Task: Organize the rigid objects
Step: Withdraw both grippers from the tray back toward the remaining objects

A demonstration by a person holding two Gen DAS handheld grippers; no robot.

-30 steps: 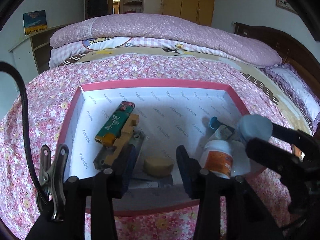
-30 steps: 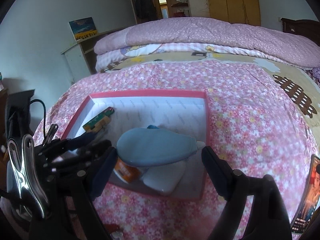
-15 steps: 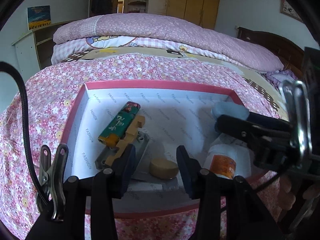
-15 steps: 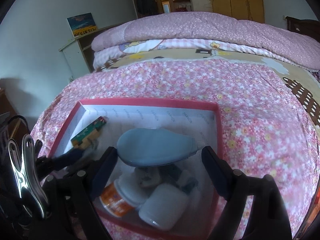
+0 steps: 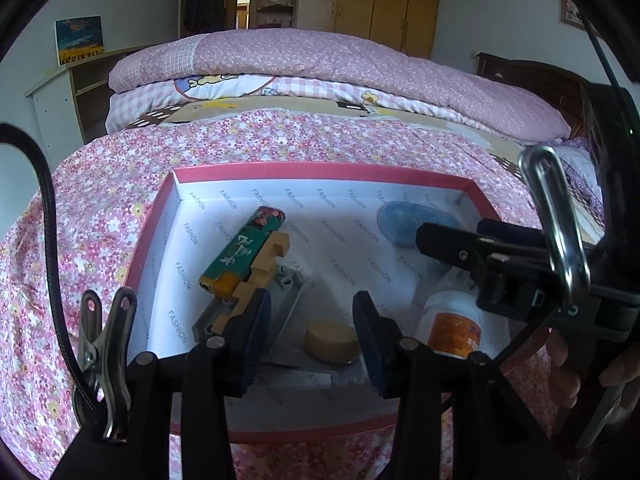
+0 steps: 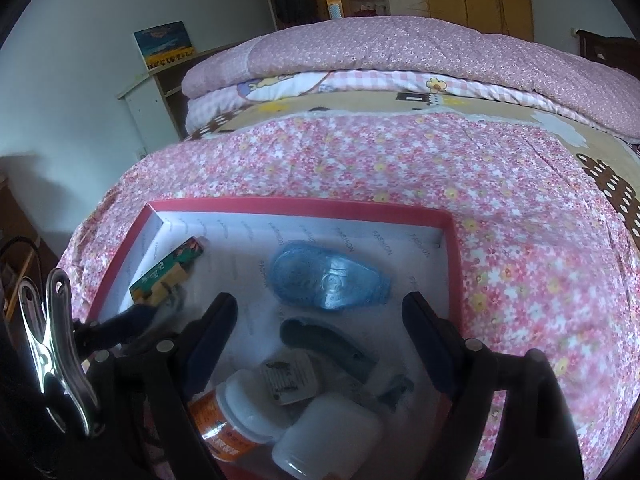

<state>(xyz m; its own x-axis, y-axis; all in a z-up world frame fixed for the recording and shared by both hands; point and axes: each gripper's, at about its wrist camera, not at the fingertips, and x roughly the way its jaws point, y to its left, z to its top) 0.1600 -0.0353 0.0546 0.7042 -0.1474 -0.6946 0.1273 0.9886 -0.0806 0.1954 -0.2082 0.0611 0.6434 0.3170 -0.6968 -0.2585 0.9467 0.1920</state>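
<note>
Right wrist view: blue correction-tape dispenser (image 6: 330, 280) lying flat in red-rimmed box (image 6: 304, 204), right gripper (image 6: 318, 326) above it, jaws wide apart and empty.
Box also holds an orange-labelled white bottle (image 6: 236, 416), a white jar (image 6: 326, 438), a green lighter (image 5: 244, 252) and a tan disc (image 5: 330, 342). Left gripper (image 5: 308, 330) hovers over the disc, jaws parted, gripping nothing. Judged step: release done; lift the right gripper straight up so neither finger nudges the dispenser.

- A home bedroom.
- A bed (image 5: 280, 152) under a pink floral cover, with folded quilts (image 5: 340, 60) stacked on it.
- Wooden wardrobe doors (image 5: 380, 0) behind.
- A dark headboard (image 5: 532, 80).
</note>
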